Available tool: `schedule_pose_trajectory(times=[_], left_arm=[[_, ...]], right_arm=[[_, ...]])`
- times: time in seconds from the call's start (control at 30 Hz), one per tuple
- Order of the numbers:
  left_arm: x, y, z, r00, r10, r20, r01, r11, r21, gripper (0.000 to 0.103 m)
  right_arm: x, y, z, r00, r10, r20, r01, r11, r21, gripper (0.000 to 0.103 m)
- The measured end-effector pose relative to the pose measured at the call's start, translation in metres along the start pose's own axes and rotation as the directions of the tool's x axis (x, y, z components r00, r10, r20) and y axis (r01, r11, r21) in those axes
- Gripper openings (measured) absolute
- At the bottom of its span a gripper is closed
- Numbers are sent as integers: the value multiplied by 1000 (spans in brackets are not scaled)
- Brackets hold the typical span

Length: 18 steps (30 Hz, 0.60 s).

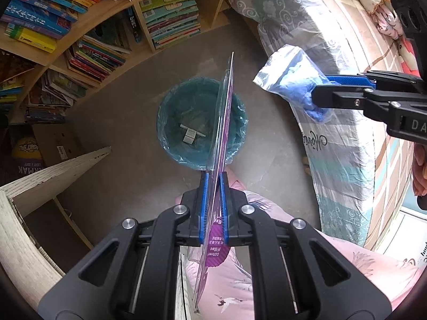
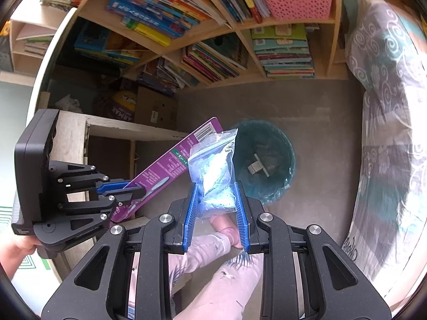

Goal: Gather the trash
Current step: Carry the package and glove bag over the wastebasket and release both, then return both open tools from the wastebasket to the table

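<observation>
My left gripper is shut on a flat purple toothbrush package, held edge-on above a round bin with a teal liner. My right gripper is shut on a clear zip bag of blue gloves, held up beside and above the bin. In the left wrist view the bag and right gripper hang to the right of the bin. In the right wrist view the purple package and left gripper are at left. Small grey scraps lie in the bin.
A wooden bookshelf full of books lines the far wall. A bed with a patterned cover runs along the right. A light wooden desk and a cardboard box stand at left. The person's pink-trousered legs are below the grippers.
</observation>
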State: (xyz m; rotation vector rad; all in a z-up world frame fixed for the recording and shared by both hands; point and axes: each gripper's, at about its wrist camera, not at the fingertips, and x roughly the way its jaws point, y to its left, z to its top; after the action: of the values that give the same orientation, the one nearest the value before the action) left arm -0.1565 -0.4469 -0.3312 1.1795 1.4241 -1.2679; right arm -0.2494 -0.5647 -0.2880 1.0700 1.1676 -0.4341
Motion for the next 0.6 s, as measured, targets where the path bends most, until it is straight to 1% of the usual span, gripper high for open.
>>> schedule_pose_trajectory(times=[0.17, 0.2, 0.27, 0.3, 0.33, 0.37, 0.43, 0.5, 0.6], left_arm=[[9, -2, 5, 1000, 7, -10, -7, 1000, -1, 7], [11, -2, 6, 1000, 8, -11, -8, 1000, -1, 7], [14, -2, 9, 1000, 11, -13, -11, 1000, -4, 7], [16, -1, 11, 1000, 9, -13, -9, 1000, -11, 8], [17, 0, 13, 1000, 3, -16, -3, 1000, -24, 12], [18, 1, 14, 1000, 0, -19, -1, 999, -37, 16], [17, 3, 17, 1000, 2, -8, -2, 999, -51, 36], [14, 4, 18, 1000, -3, 10, 3, 998, -57, 39], [12, 2, 17, 1000, -2, 16, 2, 999, -44, 39]], right_arm=[[5, -5, 0, 1000, 3, 2, -3, 1000, 12, 28], [6, -5, 1, 1000, 5, 3, -5, 1000, 15, 30], [8, -7, 2, 1000, 11, 7, -11, 1000, 24, 31], [9, -7, 3, 1000, 12, 6, -12, 1000, 26, 34], [10, -7, 4, 1000, 6, 12, -7, 1000, 30, 40], [9, -7, 5, 1000, -1, 20, 1, 999, 34, 52], [9, -9, 7, 1000, -2, 26, 1, 999, 46, 53], [8, -10, 7, 1000, -2, 28, 0, 998, 56, 54], [6, -12, 6, 1000, -5, 31, 3, 998, 59, 56]])
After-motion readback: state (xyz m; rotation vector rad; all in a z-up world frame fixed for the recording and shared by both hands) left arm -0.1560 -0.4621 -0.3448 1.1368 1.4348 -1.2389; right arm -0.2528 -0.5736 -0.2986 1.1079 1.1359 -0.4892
